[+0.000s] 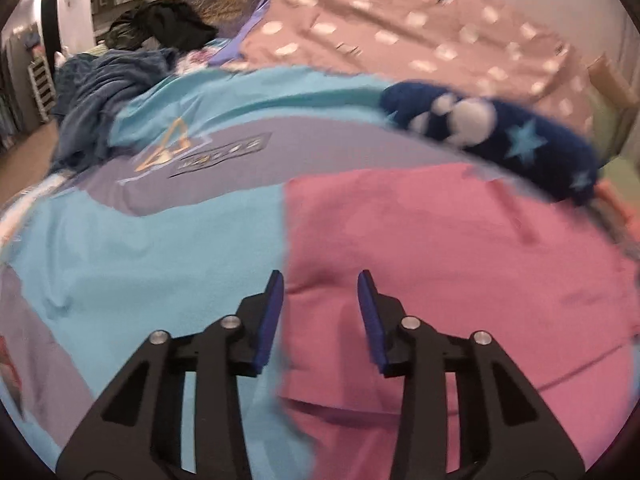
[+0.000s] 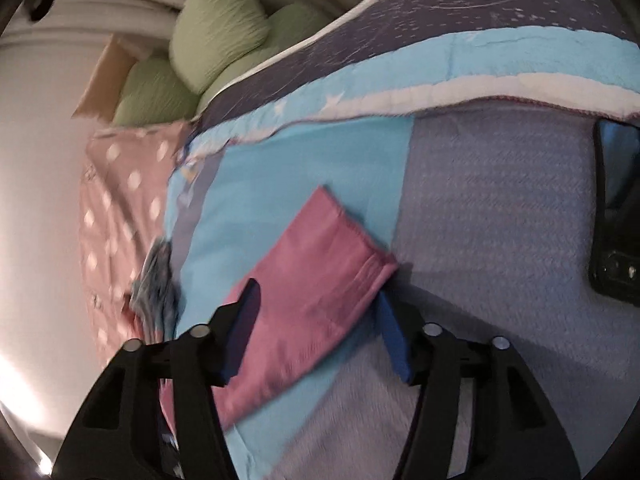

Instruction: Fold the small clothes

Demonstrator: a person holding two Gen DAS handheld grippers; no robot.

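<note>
The pink cloth lies flat on the blue and purple blanket that covers the bed. The left hand-held gripper hangs over the cloth's left edge, its blue fingers apart with nothing pinched. The right hand-held gripper has its fingers apart on both sides of the folded cloth's end, not squeezing it. A dark blue star sock lies past the cloth. A black phone rests near the blanket's white edge.

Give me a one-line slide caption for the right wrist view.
Right gripper open over a folded pink garment on the patchwork quilt, black phone alongside.
</note>
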